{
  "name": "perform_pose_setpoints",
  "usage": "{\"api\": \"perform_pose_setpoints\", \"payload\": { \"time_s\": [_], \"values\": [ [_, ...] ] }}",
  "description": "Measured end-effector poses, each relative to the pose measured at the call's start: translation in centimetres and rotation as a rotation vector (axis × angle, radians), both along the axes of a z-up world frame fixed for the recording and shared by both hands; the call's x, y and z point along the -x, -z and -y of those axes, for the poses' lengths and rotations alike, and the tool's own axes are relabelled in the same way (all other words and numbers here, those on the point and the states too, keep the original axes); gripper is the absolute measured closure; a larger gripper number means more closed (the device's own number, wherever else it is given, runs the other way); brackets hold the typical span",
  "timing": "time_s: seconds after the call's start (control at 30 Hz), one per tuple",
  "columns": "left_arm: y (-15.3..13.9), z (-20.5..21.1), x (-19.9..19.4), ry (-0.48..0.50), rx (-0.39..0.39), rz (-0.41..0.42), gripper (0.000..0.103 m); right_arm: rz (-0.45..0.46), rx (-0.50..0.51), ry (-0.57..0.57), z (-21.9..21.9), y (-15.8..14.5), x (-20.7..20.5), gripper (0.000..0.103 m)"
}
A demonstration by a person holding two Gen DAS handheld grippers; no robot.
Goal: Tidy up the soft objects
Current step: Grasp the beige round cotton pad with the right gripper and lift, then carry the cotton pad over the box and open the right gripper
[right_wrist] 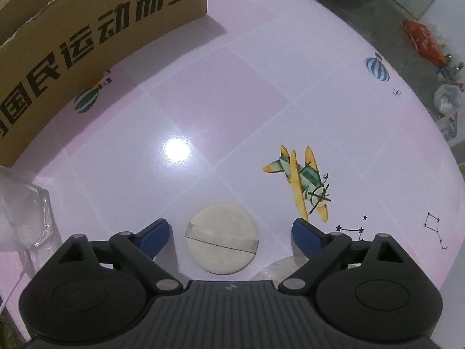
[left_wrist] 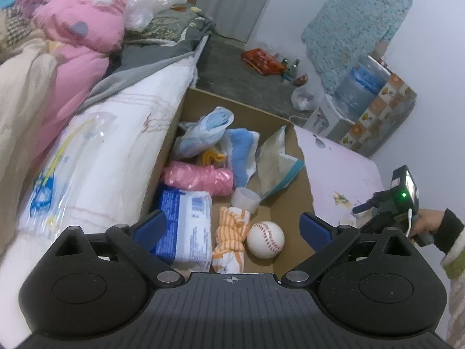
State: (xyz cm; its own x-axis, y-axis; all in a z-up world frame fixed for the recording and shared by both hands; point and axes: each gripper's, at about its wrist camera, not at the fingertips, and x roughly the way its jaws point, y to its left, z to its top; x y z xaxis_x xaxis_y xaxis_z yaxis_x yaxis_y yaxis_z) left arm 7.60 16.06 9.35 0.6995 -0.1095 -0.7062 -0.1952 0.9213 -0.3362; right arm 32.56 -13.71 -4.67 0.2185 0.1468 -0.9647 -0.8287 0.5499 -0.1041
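My right claw point(right_wrist: 229, 232) points down at the pink counter point(right_wrist: 232, 101), jaws wide apart. A round cream pad point(right_wrist: 222, 240) lies flat between them, untouched. A cardboard box point(right_wrist: 96, 40) stands upper left; a clear glass point(right_wrist: 29, 218) stands left.

A water jug point(left_wrist: 360, 87) stood by the wall; a glass point(right_wrist: 26, 215) sat on the pink desk point(right_wrist: 232, 101).

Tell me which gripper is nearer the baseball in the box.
Left. The left gripper hovers open over the cardboard box, right above the baseball. The right gripper is outside the box, over the pink table.
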Motion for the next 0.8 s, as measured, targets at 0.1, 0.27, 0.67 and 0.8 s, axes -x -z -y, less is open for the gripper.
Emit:
{"api": "perform_pose_setpoints", "payload": {
  "time_s": [0.1,0.27,0.67,0.8],
  "values": [
    [0.4,-0.2,0.8,-0.012,0.019,0.008,0.005,-0.056,-0.036,0.014,0.3,-0.4,-0.4,0.057],
    [0.9,-0.6,1.8,-0.028,0.044,0.027,0.005,-0.038,-0.069,0.044,0.8,-1.0,0.1,0.072],
    [2.4,-1.1,4.1,-0.053,0.103,0.041,0.005,0.068,-0.14,0.066,-1.0,-1.1,3.9,0.103],
    [2.3,-1.4,5.0,-0.054,0.093,0.067,0.005,0.099,-0.231,0.137,-0.9,-3.3,5.1,0.103]
  ]
}}
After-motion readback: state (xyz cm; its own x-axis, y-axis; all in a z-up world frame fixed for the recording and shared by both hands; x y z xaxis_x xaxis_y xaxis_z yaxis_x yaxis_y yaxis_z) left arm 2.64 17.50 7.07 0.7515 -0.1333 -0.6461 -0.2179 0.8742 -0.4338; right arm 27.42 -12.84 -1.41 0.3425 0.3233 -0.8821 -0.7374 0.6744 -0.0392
